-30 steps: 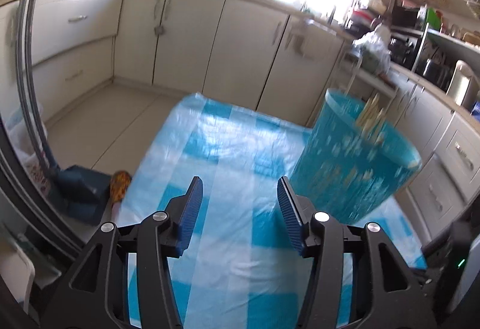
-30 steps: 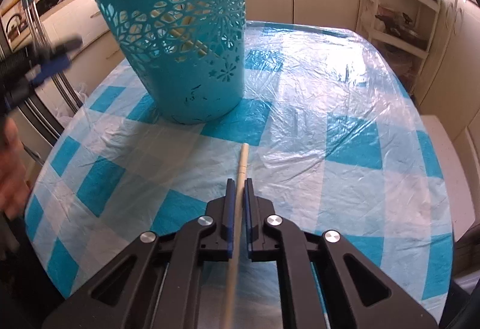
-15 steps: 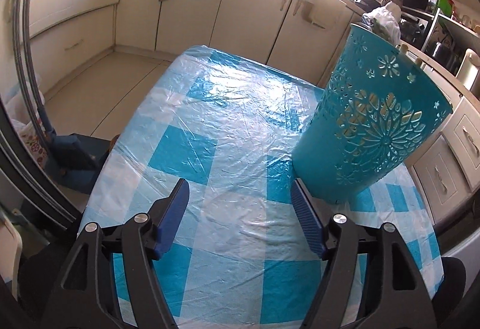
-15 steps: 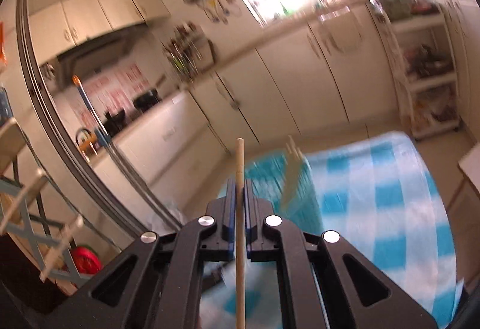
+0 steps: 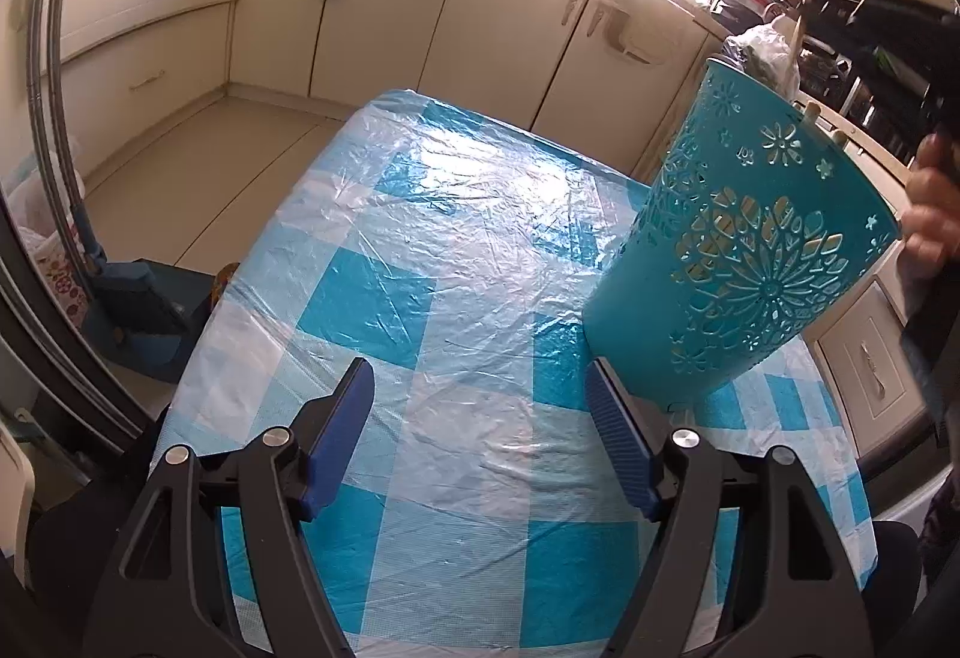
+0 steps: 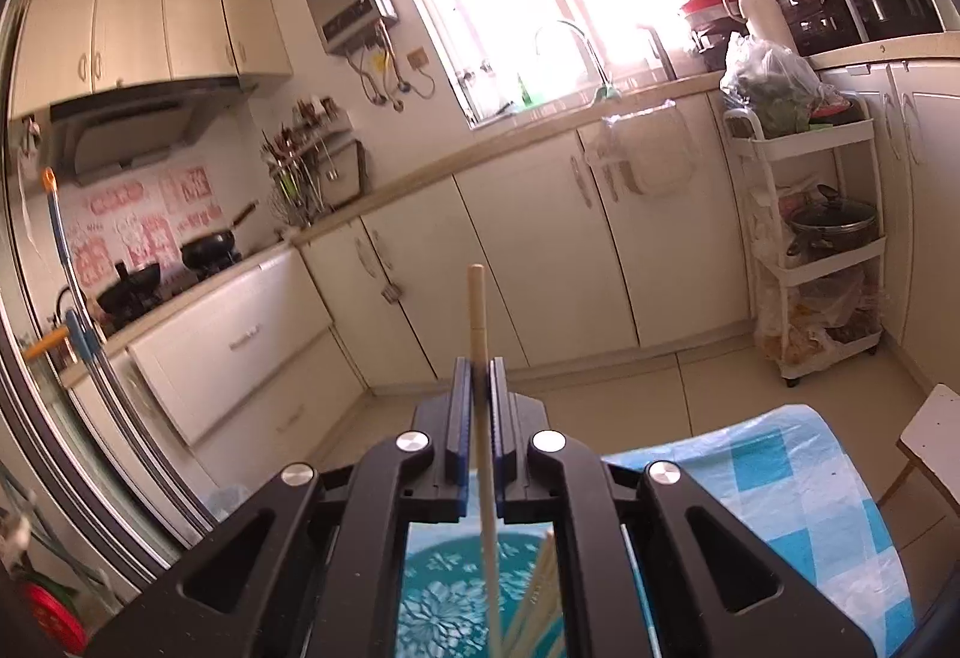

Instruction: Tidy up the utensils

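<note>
Right tongs [image 6: 478,388], nearest the lens: jaws pressed onto 1 wooden chopstick [image 6: 477,322], gripped partway along its length. Its long axis runs parallel to the fingers; the blunt upper end projects beyond the tips toward the kitchen cabinets, while the lower end descends past the tongs' body into the mouth of the teal basket [image 6: 444,598] directly beneath. Other chopsticks [image 6: 537,592] already lean inside that basket. Judged from this alignment, the stick hangs nearly vertical over the opening, so the coming move turns on a straight release or short descent, with no sideways correction apparent.

Left tongs [image 5: 480,430]: jaws spread wide, gripping nothing, held low over the checked desk [image 5: 420,250]. The basket [image 5: 744,250] stands on the desk just ahead and right of the right-hand finger, apparently not touching it, appearing tilted in the fisheye view. Chopstick tips [image 5: 811,109] show above its rim. The person's hand [image 5: 933,202] sits beyond the basket's far side; the right tongs are therefore the working pair.
</note>
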A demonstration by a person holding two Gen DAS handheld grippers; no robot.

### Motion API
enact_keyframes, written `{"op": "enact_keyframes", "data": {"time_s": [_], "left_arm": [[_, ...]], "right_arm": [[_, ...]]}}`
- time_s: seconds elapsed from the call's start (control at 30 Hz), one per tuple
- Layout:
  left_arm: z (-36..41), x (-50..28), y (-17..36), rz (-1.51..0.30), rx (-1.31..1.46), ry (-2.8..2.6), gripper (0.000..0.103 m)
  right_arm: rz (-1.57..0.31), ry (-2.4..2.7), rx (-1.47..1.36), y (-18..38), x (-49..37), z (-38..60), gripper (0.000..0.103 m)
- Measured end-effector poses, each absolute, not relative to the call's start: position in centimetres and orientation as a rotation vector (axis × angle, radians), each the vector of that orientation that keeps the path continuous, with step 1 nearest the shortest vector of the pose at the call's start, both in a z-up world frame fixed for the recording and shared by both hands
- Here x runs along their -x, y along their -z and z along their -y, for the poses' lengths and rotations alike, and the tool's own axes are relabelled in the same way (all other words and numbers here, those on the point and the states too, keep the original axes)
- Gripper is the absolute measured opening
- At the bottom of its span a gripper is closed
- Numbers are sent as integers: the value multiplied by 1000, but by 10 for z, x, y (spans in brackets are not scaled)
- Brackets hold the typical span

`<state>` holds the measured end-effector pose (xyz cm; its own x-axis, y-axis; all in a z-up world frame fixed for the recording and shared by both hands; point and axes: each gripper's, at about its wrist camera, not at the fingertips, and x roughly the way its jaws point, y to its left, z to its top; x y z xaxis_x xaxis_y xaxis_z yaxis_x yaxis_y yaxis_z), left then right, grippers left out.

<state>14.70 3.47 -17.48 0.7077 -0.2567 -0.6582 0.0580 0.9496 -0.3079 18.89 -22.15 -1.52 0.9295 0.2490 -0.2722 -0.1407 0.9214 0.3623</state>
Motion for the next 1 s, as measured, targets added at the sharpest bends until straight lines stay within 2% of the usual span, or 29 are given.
{"op": "enact_keyframes", "data": {"time_s": [0.13,0.23,0.27,0.3,0.37,0.47,0.53,0.73,1.0], "left_arm": [[-34,-146,174,-760,272,172,74],[-33,-141,168,-754,246,156,77],[-33,-138,165,-758,239,152,77],[-34,-134,159,-757,235,153,78],[-34,-121,141,-736,215,155,82],[-32,-96,104,-677,158,154,89],[-32,-76,78,-641,132,146,95],[-23,-22,24,-622,58,89,96],[-13,38,-20,-657,-14,86,96]], "right_arm": [[-375,-226,-308,25,-179,221,10],[-380,-247,-274,22,-148,217,27],[-380,-254,-266,21,-136,216,30],[-383,-264,-258,17,-117,217,37],[-395,-259,-252,14,-93,216,63],[-450,-222,-253,12,-49,218,89],[-487,-187,-264,12,-21,221,95],[-576,-108,-269,5,37,222,96],[-550,-95,-284,-37,84,218,96]]}}
